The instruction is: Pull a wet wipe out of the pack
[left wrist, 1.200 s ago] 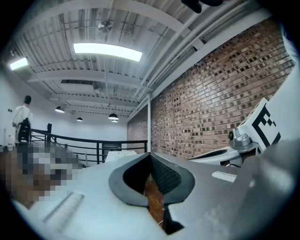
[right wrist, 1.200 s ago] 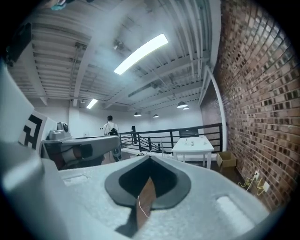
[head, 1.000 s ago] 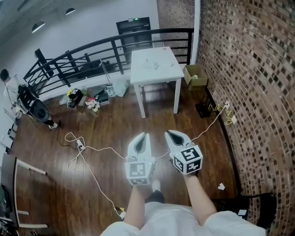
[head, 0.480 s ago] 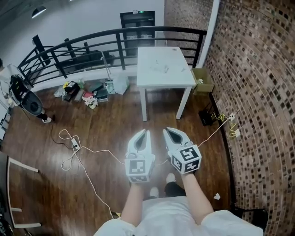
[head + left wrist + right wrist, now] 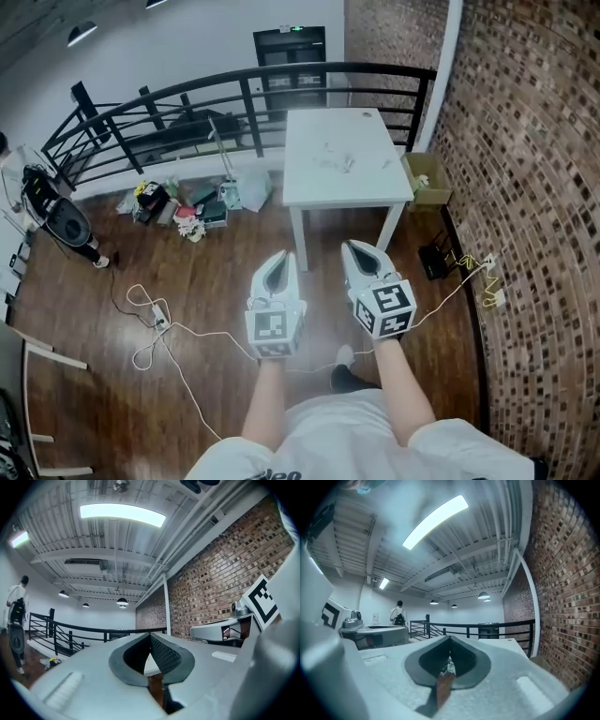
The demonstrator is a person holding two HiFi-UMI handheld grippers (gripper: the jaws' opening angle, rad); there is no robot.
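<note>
Left gripper (image 5: 283, 255) & right gripper (image 5: 350, 247), both clenched on nothing, are well apart from the table (image 5: 319, 192) at top centre, so the loose cable (image 5: 157, 317) at lower left could trip the person on the way

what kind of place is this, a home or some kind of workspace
Most likely an indoor loft or mezzanine workspace rather than a home: a bare brick wall runs along one side, a black metal railing edges the wood floor, and loose cables trail across it near a white table.
</note>
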